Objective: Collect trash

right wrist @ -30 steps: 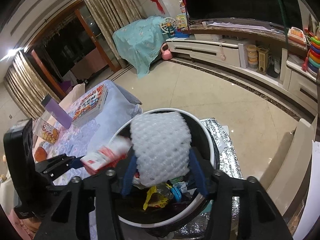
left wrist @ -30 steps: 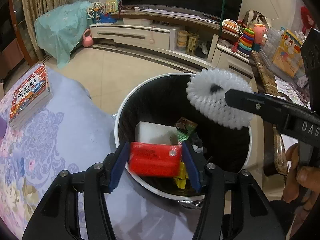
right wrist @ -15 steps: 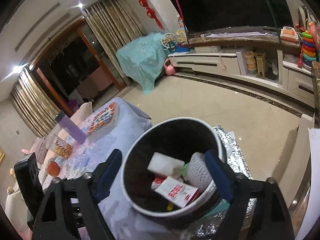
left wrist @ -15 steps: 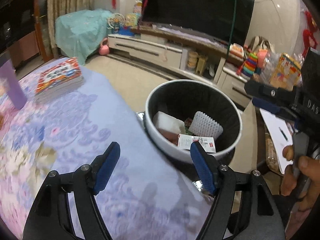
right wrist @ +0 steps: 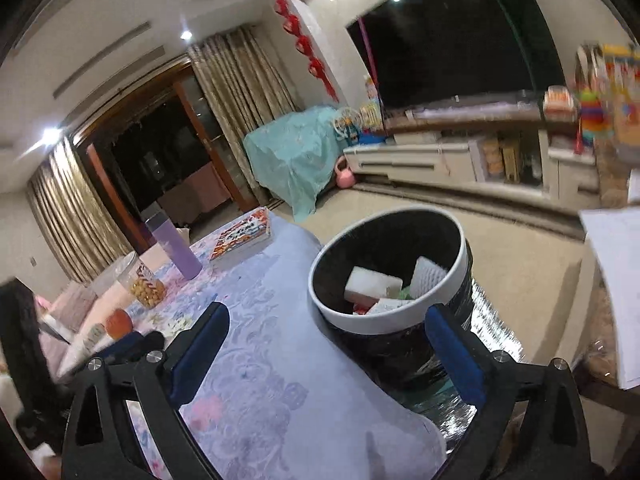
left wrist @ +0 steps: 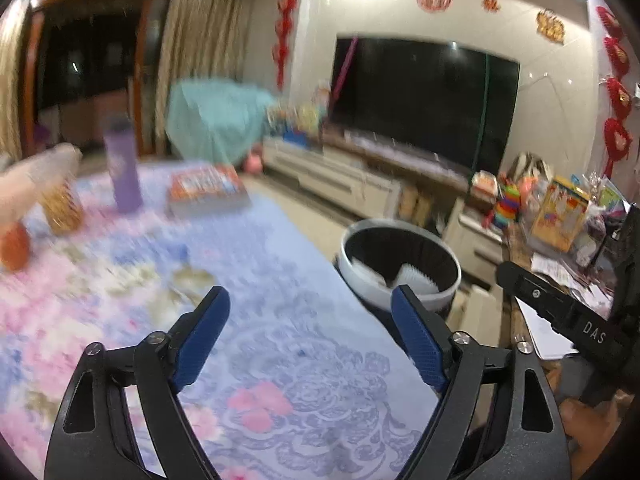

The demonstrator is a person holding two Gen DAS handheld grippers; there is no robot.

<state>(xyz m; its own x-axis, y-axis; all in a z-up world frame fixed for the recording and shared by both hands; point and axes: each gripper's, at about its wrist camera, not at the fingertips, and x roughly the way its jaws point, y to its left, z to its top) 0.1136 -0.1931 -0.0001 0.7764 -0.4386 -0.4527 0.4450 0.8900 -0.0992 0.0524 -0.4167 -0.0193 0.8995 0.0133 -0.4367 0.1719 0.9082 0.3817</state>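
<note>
Jaws just opened, empty; trash (right wrist: 428,274) in bin (right wrist: 400,320).

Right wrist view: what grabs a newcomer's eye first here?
The white-rimmed trash bin beside the table, with a white foam block and ribbed foam netting inside. Then the flowered tablecloth, carrying a purple bottle and a book at its far end.

- Round trash bin (right wrist: 394,322), white rim and black inside, stands upright on the floor just off the counter's edge.
- White foam block (right wrist: 372,285) lies inside it.
- White ribbed foam net (right wrist: 428,276) leans against the bin's inner wall.
- Red-and-white carton (right wrist: 386,306) lies beside them.
</note>
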